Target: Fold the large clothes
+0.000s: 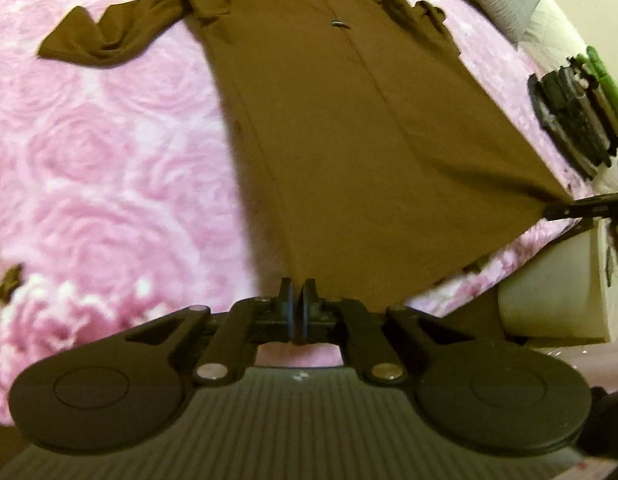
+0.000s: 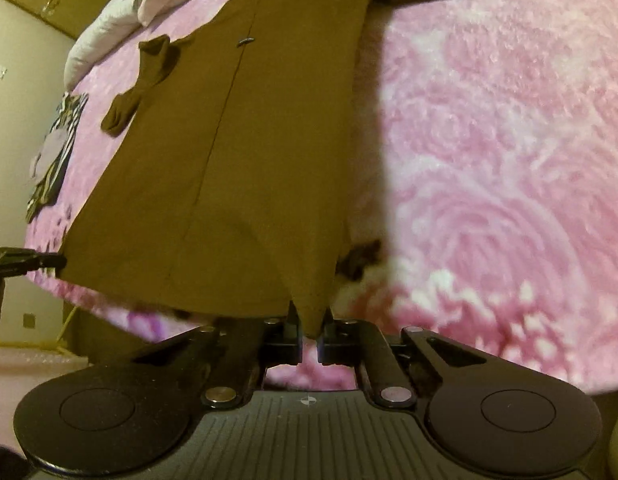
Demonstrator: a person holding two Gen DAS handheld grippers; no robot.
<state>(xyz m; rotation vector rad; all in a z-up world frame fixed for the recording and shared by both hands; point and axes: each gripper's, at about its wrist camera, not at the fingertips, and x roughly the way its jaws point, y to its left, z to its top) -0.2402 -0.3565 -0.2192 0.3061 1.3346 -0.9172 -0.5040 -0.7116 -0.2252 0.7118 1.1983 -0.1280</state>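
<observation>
On a pink blanket (image 1: pixel 109 160) the brown garment (image 1: pixel 329 140) is laid flat, its long axis running away from both grippers, each hem corner being clamped in closed jaws: left gripper (image 1: pixel 297 292), right gripper (image 2: pixel 311 320).

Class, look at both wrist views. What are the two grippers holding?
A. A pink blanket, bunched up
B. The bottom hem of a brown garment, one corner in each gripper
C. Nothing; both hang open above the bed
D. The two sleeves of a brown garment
B: the left gripper and the right gripper each pinch a hem corner of the brown garment, spread on the pink blanket.
</observation>
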